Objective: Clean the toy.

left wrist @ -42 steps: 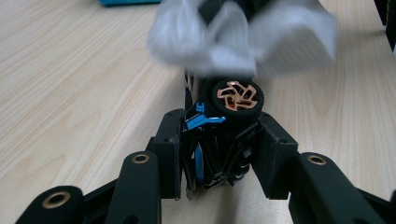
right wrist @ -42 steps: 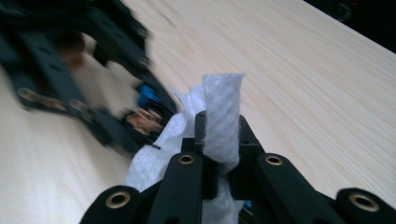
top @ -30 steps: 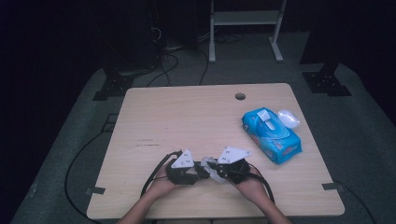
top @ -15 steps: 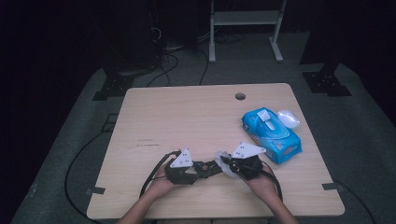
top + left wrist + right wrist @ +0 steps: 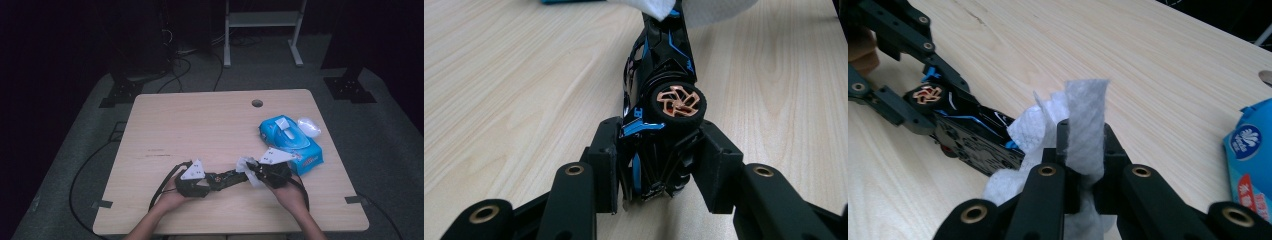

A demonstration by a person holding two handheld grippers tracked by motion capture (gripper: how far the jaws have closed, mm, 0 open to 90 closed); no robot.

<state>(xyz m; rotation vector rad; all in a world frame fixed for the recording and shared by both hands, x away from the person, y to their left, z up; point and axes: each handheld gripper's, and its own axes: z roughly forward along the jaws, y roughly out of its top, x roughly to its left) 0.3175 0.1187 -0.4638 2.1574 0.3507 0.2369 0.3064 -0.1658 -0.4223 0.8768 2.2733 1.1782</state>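
While the pale wooden table (image 5: 200,125) sits in a dark room, both tools stay clamped — left tool (image 5: 659,165) on the toy car (image 5: 659,95), right tool (image 5: 1087,165) on a wipe (image 5: 1085,125).

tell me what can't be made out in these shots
- Toy car front, left gripper view: covered by the wipe, which the top edge cuts off.
- Car's rear, same view: hidden between the left claw's pads.
- Wipe pack print, right gripper view: cut by the right edge.
- Car, high view: too small and dark for detail.
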